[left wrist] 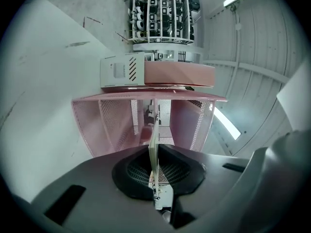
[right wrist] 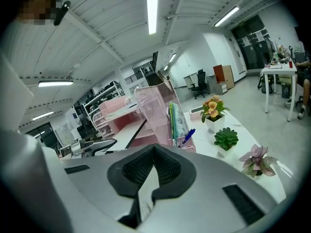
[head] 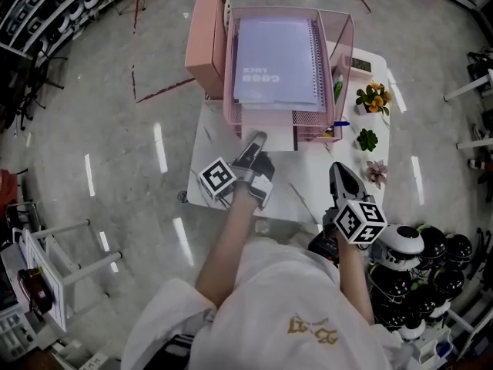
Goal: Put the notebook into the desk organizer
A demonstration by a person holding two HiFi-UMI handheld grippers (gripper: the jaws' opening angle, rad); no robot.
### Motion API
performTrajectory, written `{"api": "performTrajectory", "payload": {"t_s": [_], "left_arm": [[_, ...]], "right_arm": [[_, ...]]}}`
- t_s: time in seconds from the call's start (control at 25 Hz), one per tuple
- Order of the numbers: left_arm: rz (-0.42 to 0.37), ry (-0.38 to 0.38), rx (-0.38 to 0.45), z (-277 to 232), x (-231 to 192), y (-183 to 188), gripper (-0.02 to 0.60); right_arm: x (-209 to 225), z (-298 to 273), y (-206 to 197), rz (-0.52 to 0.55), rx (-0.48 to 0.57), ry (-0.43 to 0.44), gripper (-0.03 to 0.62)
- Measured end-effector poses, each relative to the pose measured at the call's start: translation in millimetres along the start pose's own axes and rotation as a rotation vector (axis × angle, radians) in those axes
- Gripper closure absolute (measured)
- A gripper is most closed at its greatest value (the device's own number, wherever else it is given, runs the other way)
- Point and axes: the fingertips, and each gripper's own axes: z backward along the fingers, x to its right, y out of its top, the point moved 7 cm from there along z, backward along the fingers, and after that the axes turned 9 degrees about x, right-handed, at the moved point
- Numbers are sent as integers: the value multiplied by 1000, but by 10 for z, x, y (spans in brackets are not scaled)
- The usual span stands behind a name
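at the desk organizer (head: 308, 119) front, left gripper (head: 256, 139) jaws on a thin sheet (left wrist: 153, 140)

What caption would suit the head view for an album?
Left gripper holds a white notebook at the pink organizer's lower tray; a purple notebook lies on top.

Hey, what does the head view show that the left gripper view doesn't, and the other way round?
Only the head view: the spiral notebook flat on the top tray, the right gripper, a flowering plant. Only the left gripper view: the left gripper pinching a thin pale sheet edge-on, plus a white rack beyond. Both: the pink mesh organizer.
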Motion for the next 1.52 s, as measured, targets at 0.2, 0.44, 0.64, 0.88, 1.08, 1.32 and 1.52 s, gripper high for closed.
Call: {"api": "performTrajectory", "payload": {"t_s": [0.2,0.44,0.64,0.88,1.08,1.32,1.52], "left_arm": [[-15,12,1,-34,-32,10,507],[-13,26,19,2,-75,33,403],[-43,42,13,137,-55,14,370],[-87,49,2,395,-16,-48,383],[-197,58,-55,611,86,-187,416],[-540,52,-147,906,407,-301,563],[-796,23,-123,1155,634,-303,562]], "right_arm": [[28,-55,3,-3,-3,7,585],[12,-2,37,5,10,12,585],[-28,136,53,4,35,10,585],[-145,353,16,14,65,15,585],[-273,521,-29,21,87,26,585],[-457,707,-59,42,129,31,585],[-624,833,-118,64,143,51,585]]}}
